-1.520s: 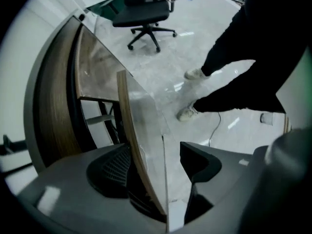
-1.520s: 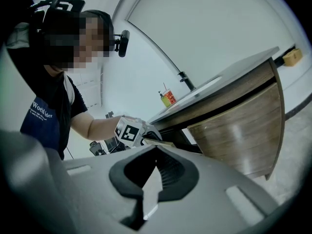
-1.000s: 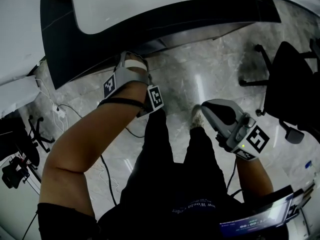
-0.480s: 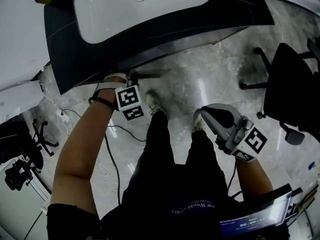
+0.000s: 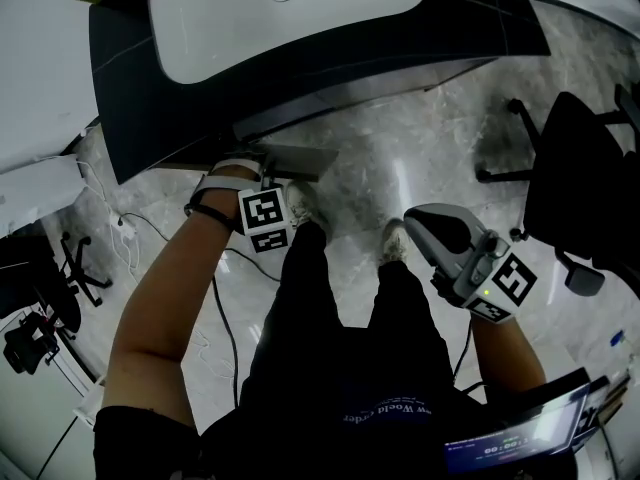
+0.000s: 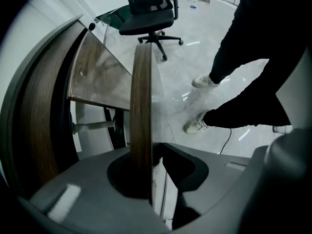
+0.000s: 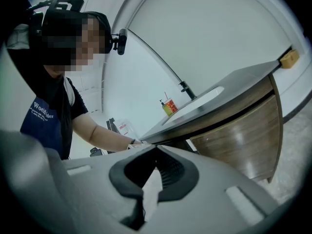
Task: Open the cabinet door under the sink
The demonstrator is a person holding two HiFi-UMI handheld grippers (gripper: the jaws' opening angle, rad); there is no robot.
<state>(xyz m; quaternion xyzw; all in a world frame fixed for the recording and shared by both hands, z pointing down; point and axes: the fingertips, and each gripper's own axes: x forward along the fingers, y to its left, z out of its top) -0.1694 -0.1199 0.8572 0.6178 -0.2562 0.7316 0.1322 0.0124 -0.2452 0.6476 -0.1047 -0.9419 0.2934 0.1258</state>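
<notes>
Since a second ago my left gripper (image 6: 155,155) has dropped to the cabinet door (image 6: 141,106), now ajar under the sink (image 5: 290,8). Its jaws are closing around the door's edge. My right gripper (image 7: 155,155) has its jaws together, empty.

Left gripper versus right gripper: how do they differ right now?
The left gripper straddles the cabinet door edge, jaws closing; the right gripper holds nothing, jaws together. The left gripper reaches in below the sink; the right gripper hangs back beside the person's leg. Both carry a marker cube.
</notes>
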